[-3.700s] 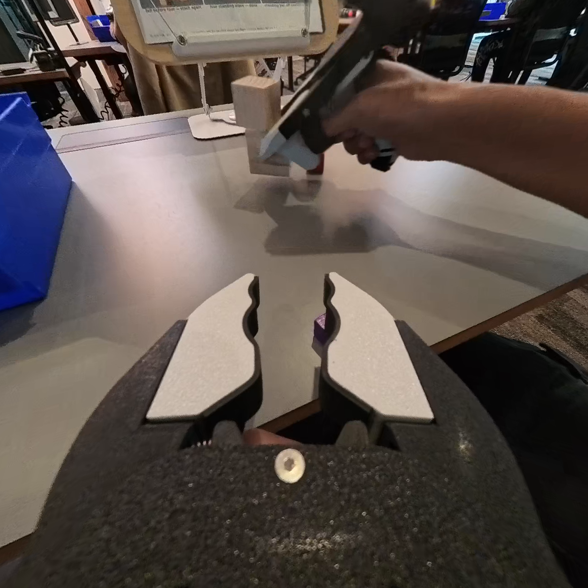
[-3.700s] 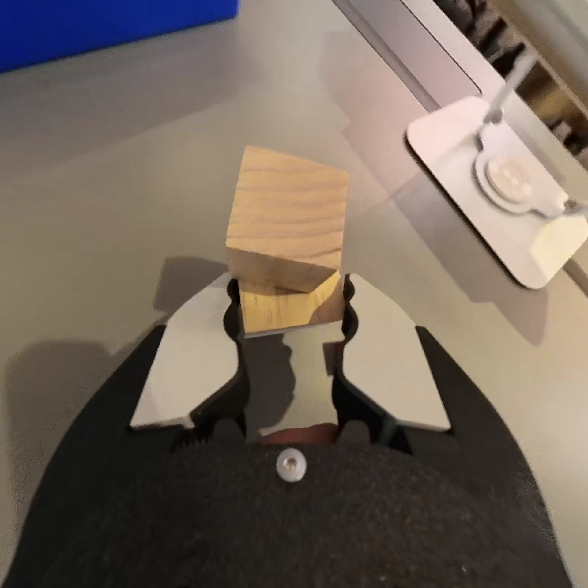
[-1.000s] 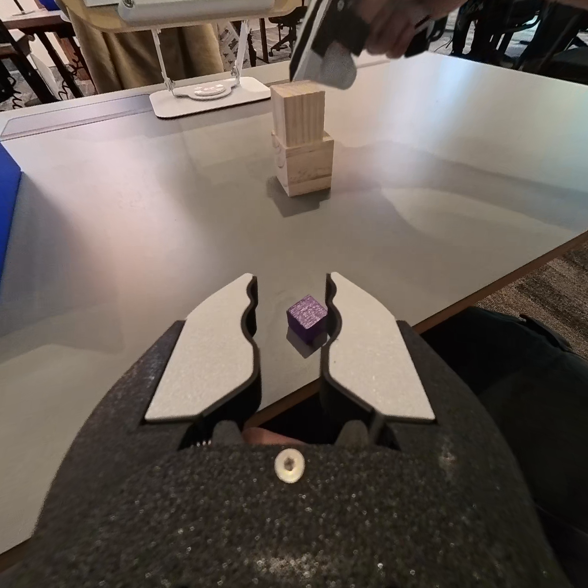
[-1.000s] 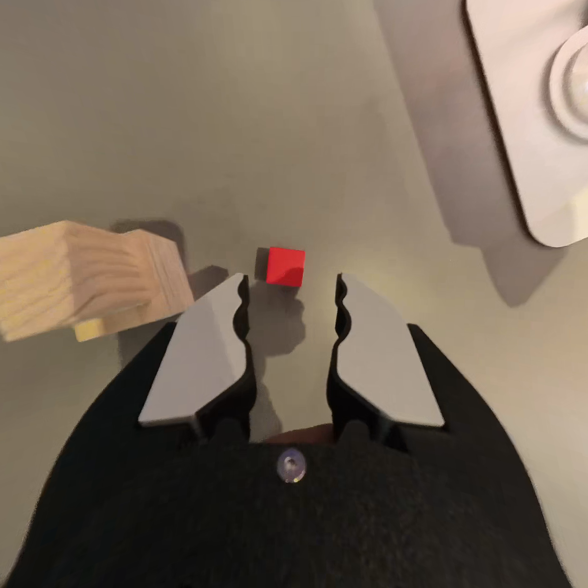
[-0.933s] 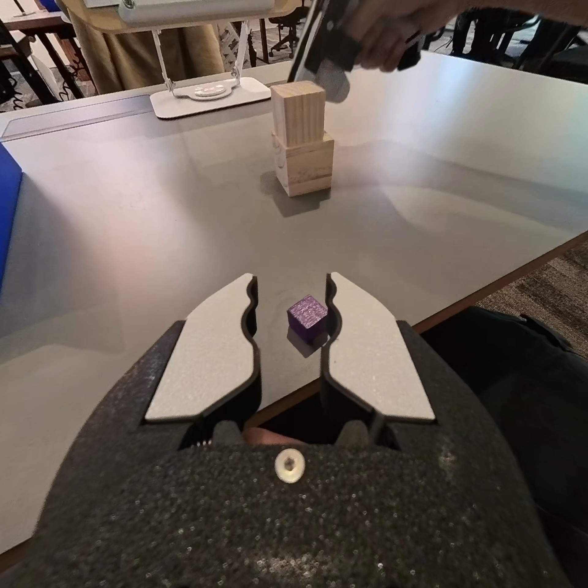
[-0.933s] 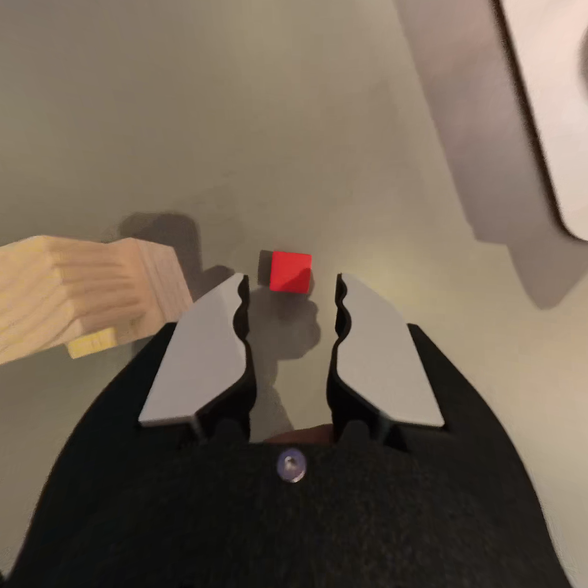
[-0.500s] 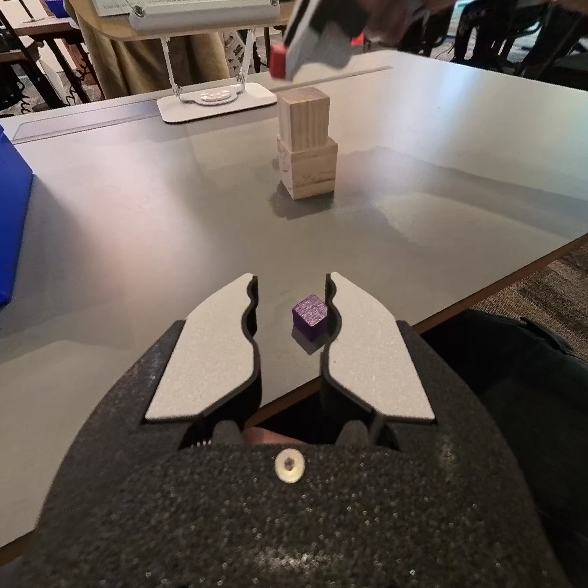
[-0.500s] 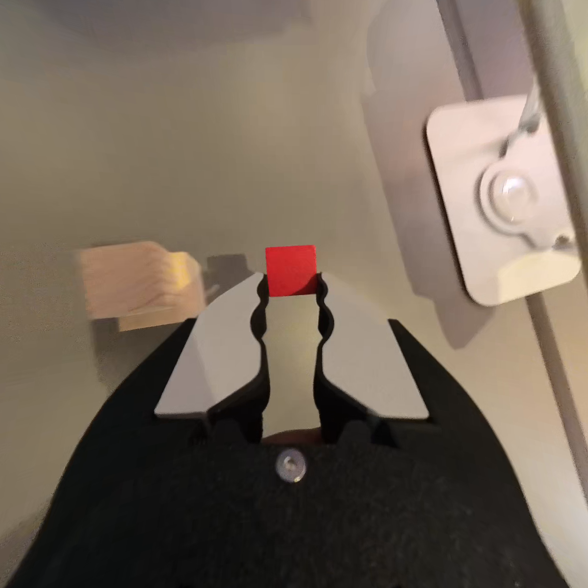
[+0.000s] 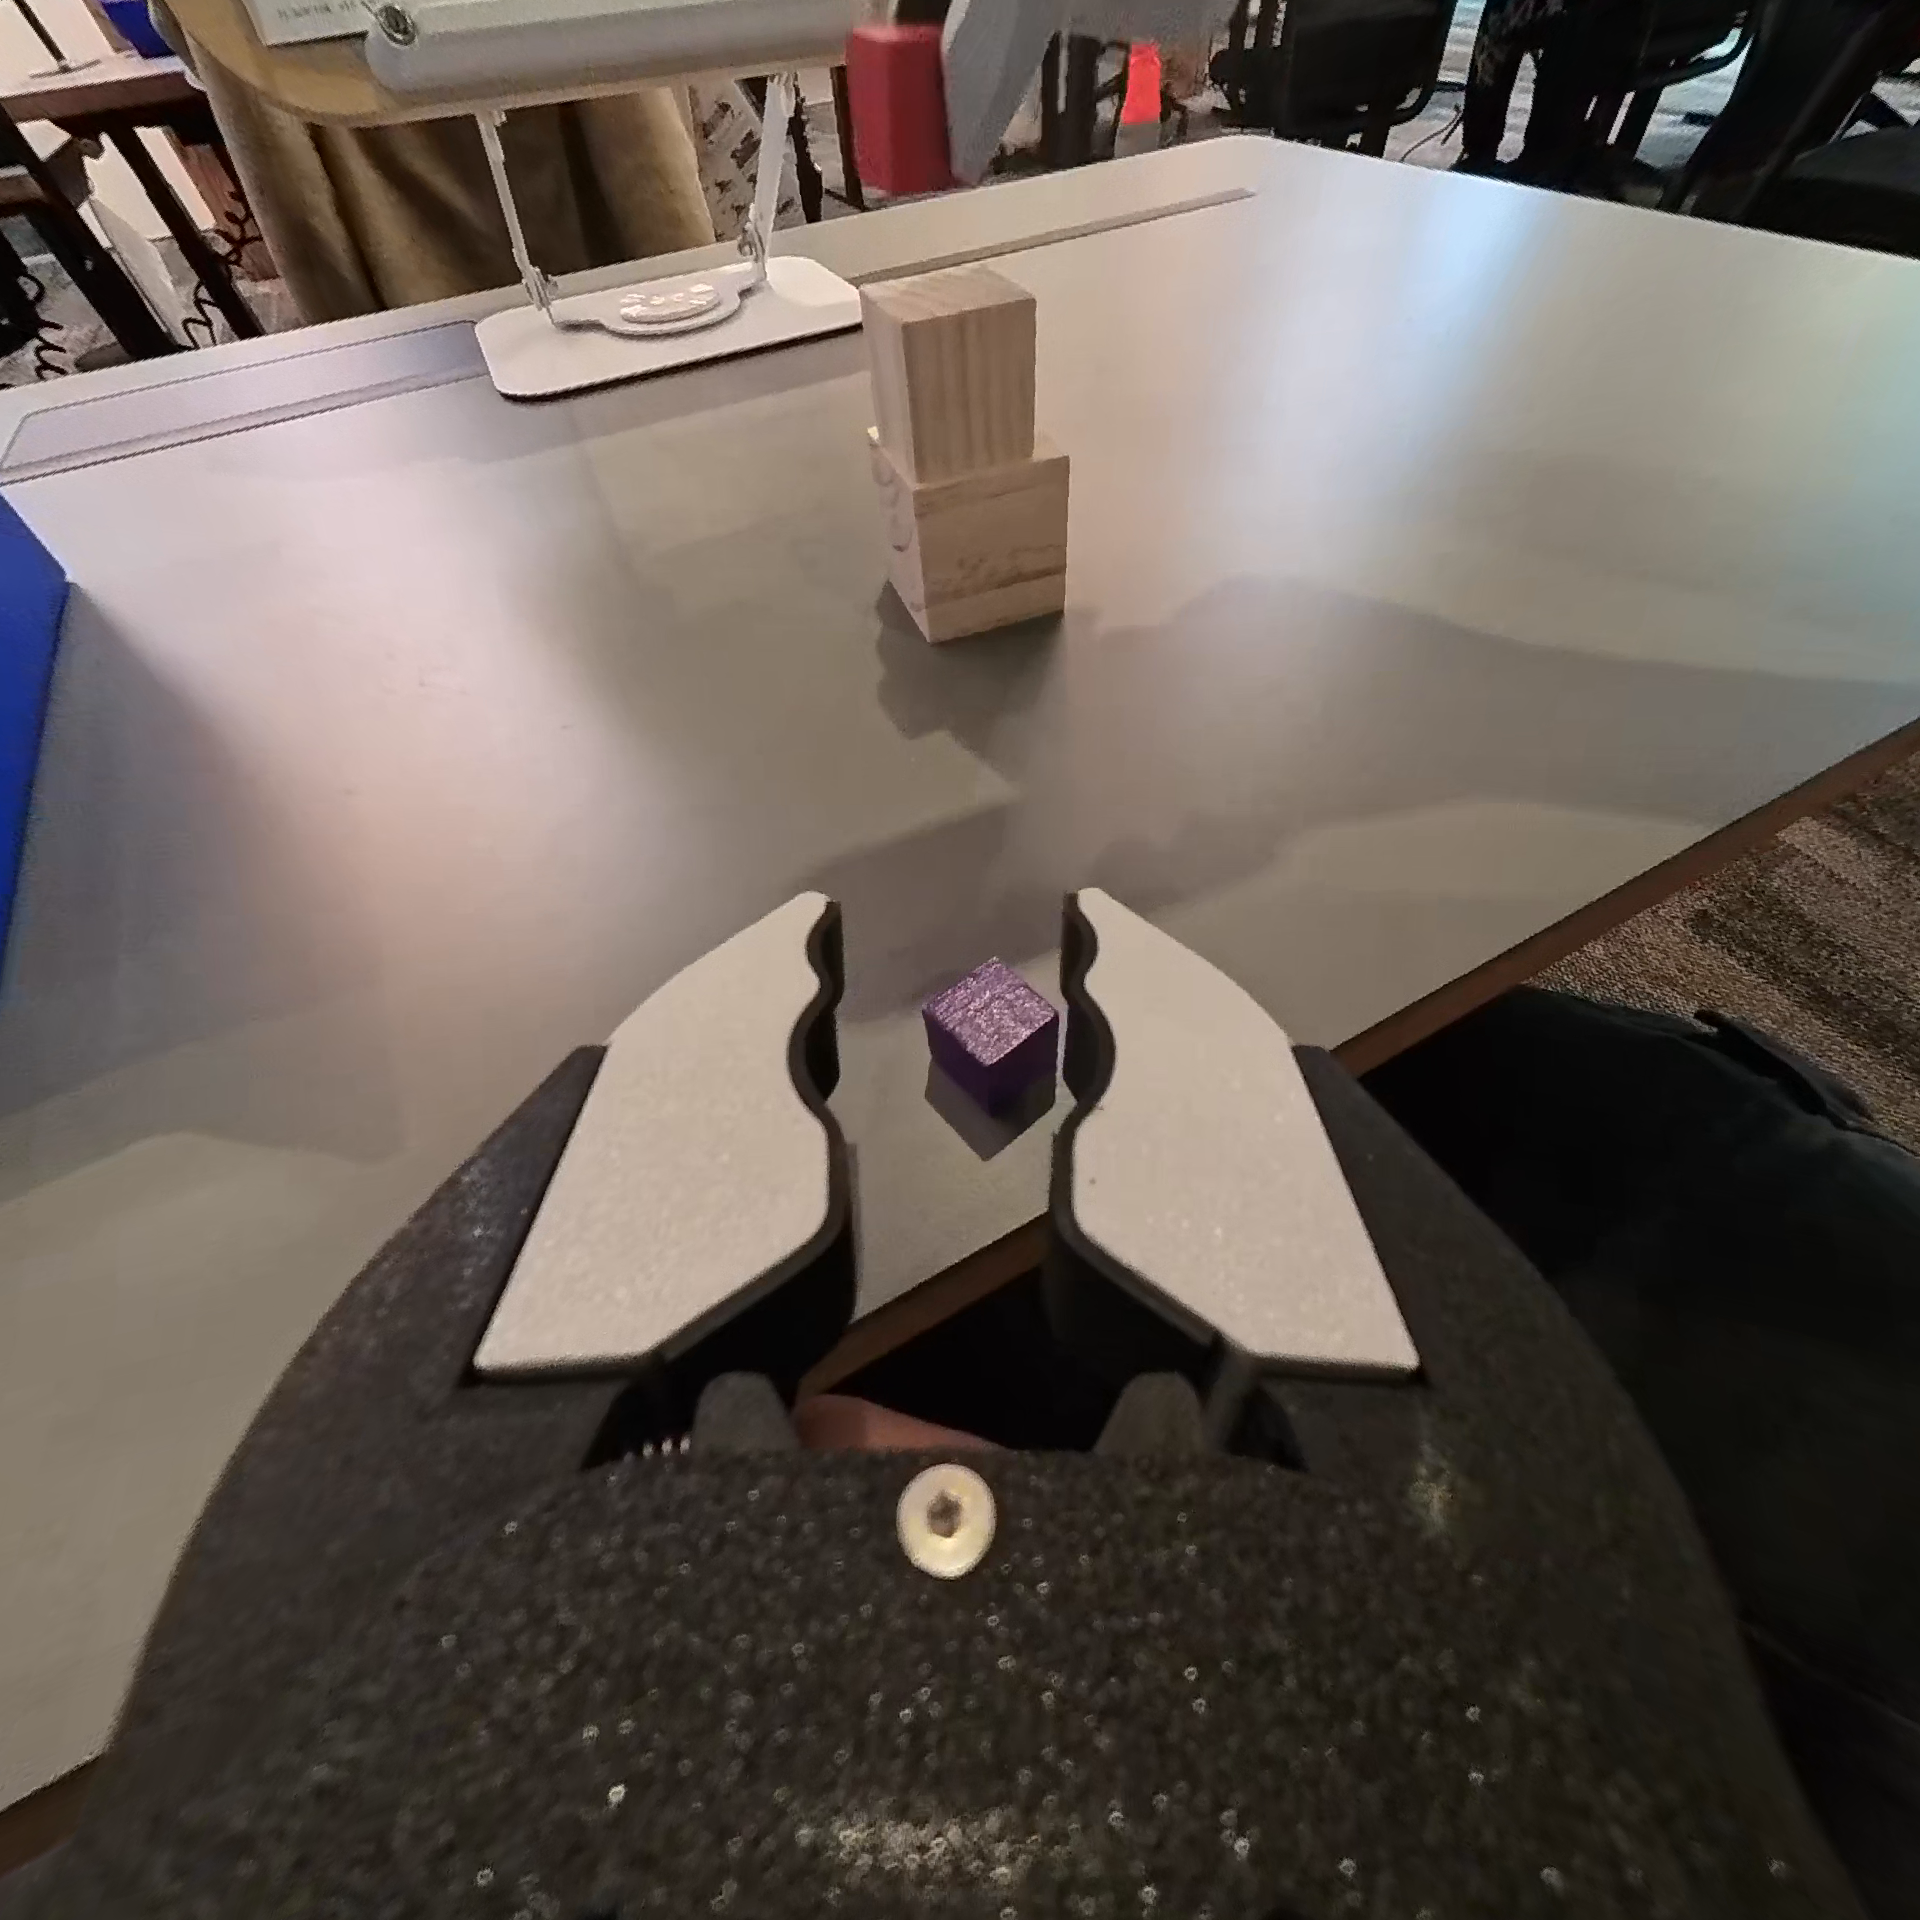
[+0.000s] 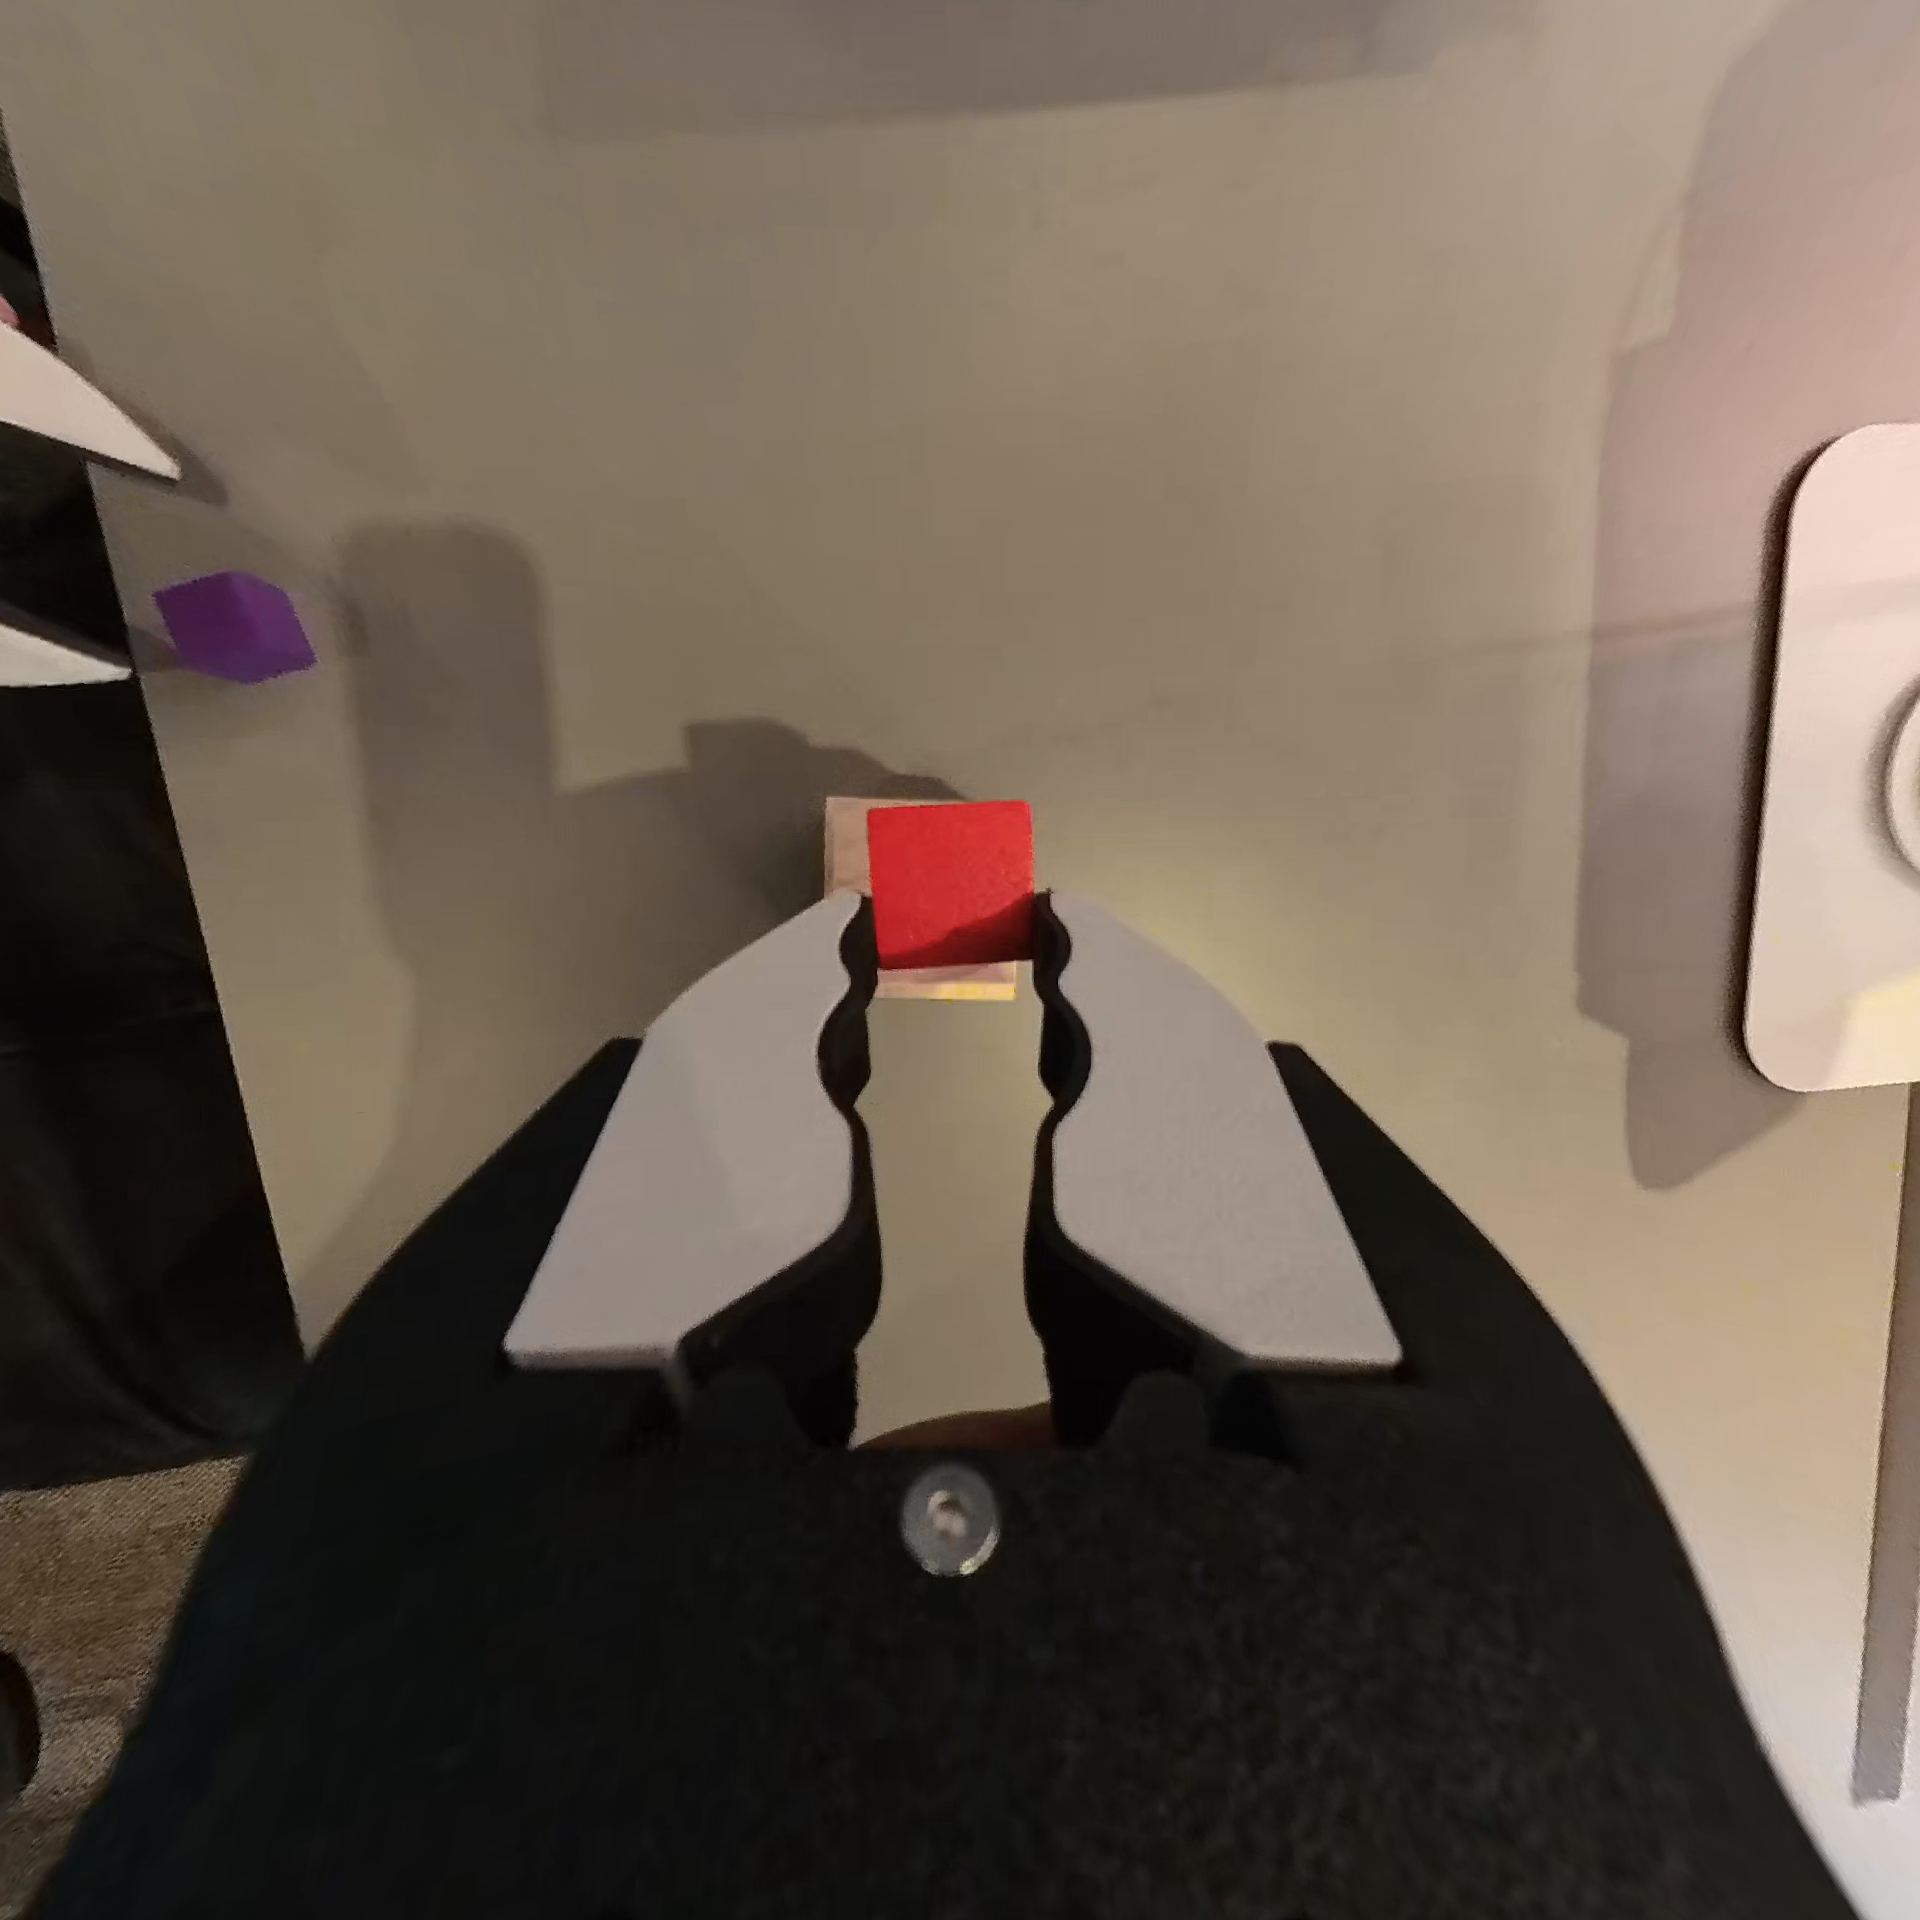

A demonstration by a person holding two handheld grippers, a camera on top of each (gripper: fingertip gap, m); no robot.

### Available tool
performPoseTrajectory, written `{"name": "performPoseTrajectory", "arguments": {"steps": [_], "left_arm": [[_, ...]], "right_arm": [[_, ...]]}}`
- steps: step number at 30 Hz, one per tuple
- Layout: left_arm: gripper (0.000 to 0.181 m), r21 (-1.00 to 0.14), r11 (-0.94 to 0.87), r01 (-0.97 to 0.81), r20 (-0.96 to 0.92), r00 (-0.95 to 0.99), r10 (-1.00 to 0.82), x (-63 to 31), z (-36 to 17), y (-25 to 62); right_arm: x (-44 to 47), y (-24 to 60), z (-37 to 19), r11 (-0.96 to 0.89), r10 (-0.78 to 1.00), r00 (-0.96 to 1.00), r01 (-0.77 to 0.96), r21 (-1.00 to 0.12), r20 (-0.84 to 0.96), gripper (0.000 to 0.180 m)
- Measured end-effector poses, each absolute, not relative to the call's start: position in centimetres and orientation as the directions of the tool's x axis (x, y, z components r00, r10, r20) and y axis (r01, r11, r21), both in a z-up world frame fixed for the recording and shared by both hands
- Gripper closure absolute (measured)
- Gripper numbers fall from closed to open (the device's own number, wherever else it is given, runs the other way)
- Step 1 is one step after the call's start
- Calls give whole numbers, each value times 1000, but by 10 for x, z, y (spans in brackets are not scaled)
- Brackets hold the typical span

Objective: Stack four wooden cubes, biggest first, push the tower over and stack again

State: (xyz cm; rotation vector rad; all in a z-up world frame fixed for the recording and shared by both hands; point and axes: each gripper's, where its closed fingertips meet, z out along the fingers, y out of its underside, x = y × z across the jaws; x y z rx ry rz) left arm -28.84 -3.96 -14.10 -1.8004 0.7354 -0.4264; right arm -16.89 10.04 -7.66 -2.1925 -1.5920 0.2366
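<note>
Two plain wooden cubes stand stacked on the grey table, the bigger cube below and the smaller cube on top. My right gripper is shut on a red cube and holds it high, straight above the stack, whose wood peeks out under it. In the left wrist view the red cube shows at the top, above the stack. My left gripper is open, its fingertips either side of a small purple cube that rests near the table's front edge; it also shows in the right wrist view.
A white stand base sits behind the stack and holds a board overhead. A blue box stands at the left edge. The table's front edge runs close behind the purple cube, with carpet below. One gripper's finger ends stand about 20 centimeters off the other's.
My right gripper left the stack, came down on the red cube, shut on it and lifted it up over the stack. My left gripper has centred on the purple cube.
</note>
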Motion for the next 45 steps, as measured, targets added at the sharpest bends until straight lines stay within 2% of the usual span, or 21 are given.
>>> {"name": "performPoseTrajectory", "arguments": {"steps": [17,19,22,25,27,28,30,35,38,45], "left_arm": [[141,-932,-216,-291,-75,738,-671,-287,-143,-41],[141,-932,-215,-290,-76,738,-670,-288,-143,-41],[141,-933,-206,-294,-87,743,-664,-291,-140,-39],[141,-926,-210,-314,-95,731,-675,-300,-130,-38],[140,-872,-261,-413,-77,644,-762,-301,-132,-49],[133,-842,-286,-457,-52,597,-801,-303,-132,-56],[130,-825,-267,-498,-39,522,-852,-309,-125,-65],[133,-711,-75,-699,-208,310,-928,-313,-131,-69],[142,-626,82,-776,-284,128,-950,-304,-141,-68],[130,-536,99,-838,-135,-30,-990,-292,-172,-53]], "right_arm": [[-165,97,-98,-283,938,337,880,-381,81,150],[-166,99,-93,-290,932,353,867,-406,87,137],[-162,98,-74,-280,920,372,846,-453,126,132],[-159,83,-39,-224,878,421,782,-581,229,131],[-156,60,-24,-175,825,487,702,-690,287,131],[-153,45,-24,-164,801,524,658,-735,291,130],[-146,15,-40,-153,775,564,605,-781,286,132],[-126,-44,-104,-229,792,580,570,-789,190,132],[-117,-69,-124,-247,794,590,537,-806,149,131],[-98,-104,-112,-247,795,601,438,-864,77,133]]}}
